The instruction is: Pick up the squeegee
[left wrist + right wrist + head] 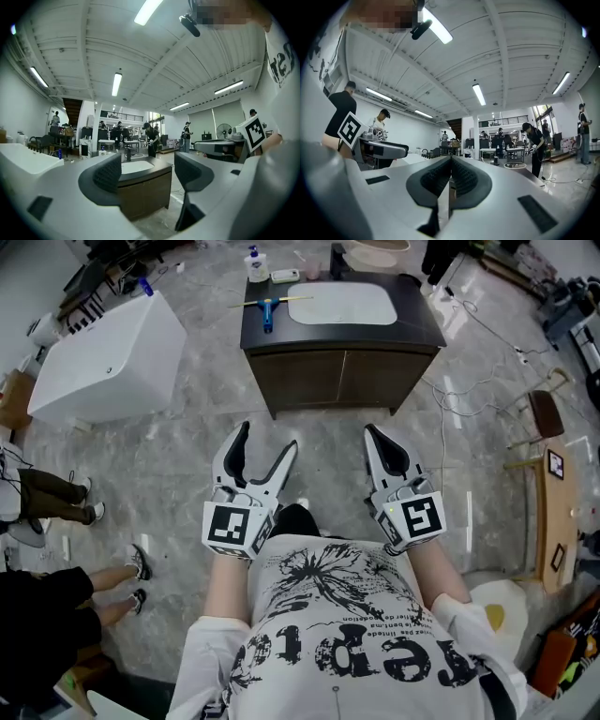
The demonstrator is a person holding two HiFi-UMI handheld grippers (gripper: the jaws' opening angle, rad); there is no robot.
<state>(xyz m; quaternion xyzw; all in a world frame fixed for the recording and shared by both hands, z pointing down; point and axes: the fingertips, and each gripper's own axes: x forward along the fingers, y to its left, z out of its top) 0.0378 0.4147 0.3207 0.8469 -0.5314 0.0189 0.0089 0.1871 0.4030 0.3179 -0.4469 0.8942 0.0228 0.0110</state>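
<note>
I stand before the vanity point(337, 371).
My left gripper point(266, 439) gapes empty, my right gripper point(373, 432) is pinched together on nothing; the squeegee point(268, 311) lies on the dark countertop point(417, 329), left of the basin point(342, 304).

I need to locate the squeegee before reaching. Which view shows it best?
The head view: the squeegee lies plainly on the vanity. Neither gripper view shows it; the left gripper view catches only the vanity.

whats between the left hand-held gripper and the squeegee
In the head view, only bare grey floor and the front of the dark cabinet lie between the left hand-held gripper and the squeegee on the cabinet top.
</note>
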